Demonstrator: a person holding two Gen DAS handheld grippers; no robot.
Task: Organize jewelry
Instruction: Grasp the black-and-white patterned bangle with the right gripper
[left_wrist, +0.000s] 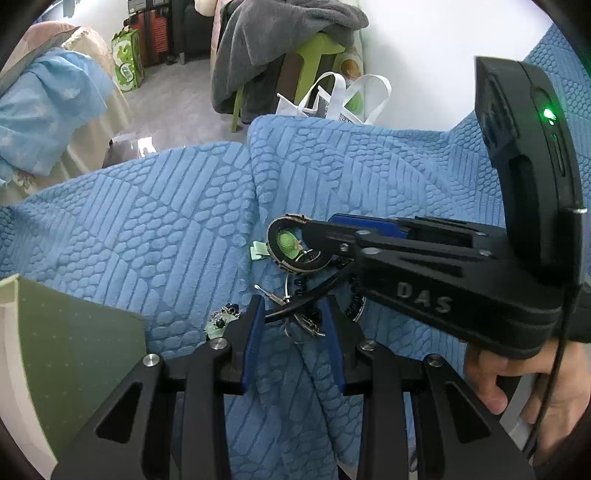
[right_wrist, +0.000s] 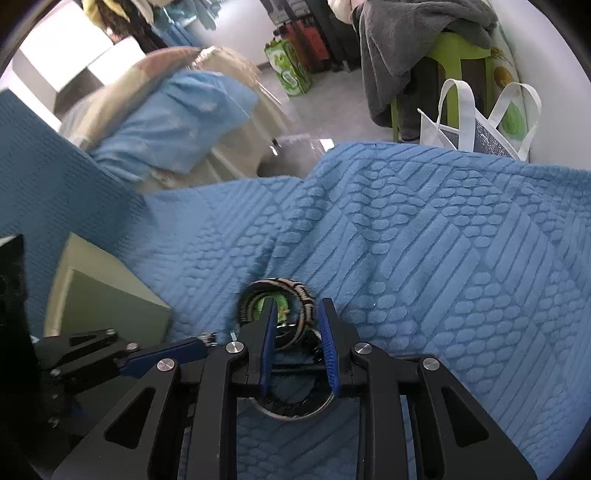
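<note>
Both grippers hung over the jewelry pile (left_wrist: 306, 295) on the blue blanket (left_wrist: 147, 221); left gripper (left_wrist: 293, 317) jaws released; right gripper (right_wrist: 297, 332) jaws straddled a woven bangle (right_wrist: 295, 291), grasp unclear; green box (left_wrist: 81, 339) at 8 o'clock.

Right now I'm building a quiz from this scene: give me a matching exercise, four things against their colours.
Things:
1. blanket
2. towel
3. stool
4. tote bag

Colours:
A. white
B. blue
C. grey
D. lime green

Pairs: 1-B, 2-C, 3-D, 4-A
</note>
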